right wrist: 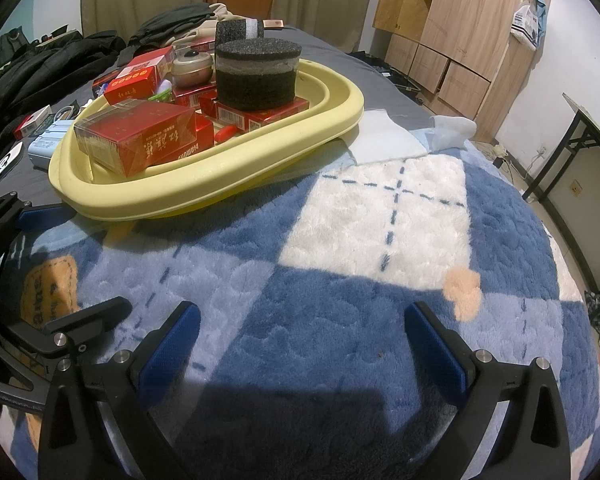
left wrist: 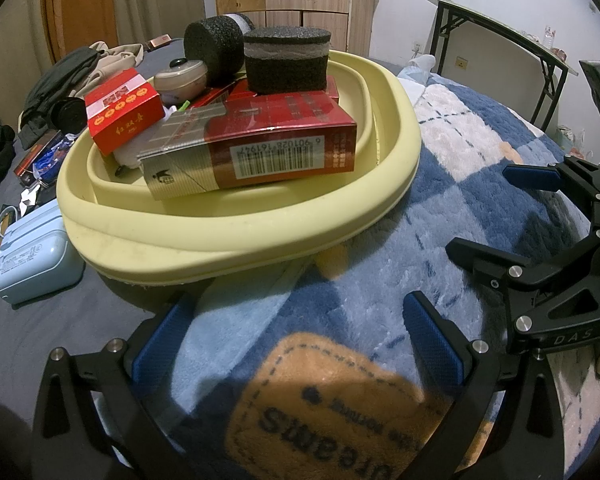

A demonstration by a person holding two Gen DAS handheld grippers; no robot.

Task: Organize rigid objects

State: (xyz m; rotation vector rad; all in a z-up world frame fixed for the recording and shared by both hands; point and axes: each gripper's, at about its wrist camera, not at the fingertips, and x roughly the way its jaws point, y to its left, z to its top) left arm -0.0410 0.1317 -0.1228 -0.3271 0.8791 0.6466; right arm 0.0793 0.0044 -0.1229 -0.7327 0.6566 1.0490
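A pale yellow basin (left wrist: 236,236) (right wrist: 204,176) sits on the bed, piled with rigid objects: a large red carton (left wrist: 260,148) (right wrist: 136,136), a small red box (left wrist: 124,110) (right wrist: 138,82), a black foam cylinder (left wrist: 286,60) (right wrist: 256,74), a second foam roll (left wrist: 212,50) and a small lidded pot (left wrist: 180,78) (right wrist: 192,66). My left gripper (left wrist: 298,344) is open and empty, just in front of the basin. My right gripper (right wrist: 302,344) is open and empty over the blanket, right of the basin. It also shows at the right edge of the left wrist view (left wrist: 496,216).
A blue-and-white plush blanket (right wrist: 380,220) covers the near bed. A light blue case (left wrist: 32,256) and loose boxes (left wrist: 40,156) lie left of the basin. Dark clothes (right wrist: 40,68) are heaped behind. A folding table (left wrist: 500,40) and wooden wardrobe (right wrist: 460,20) stand beyond the bed.
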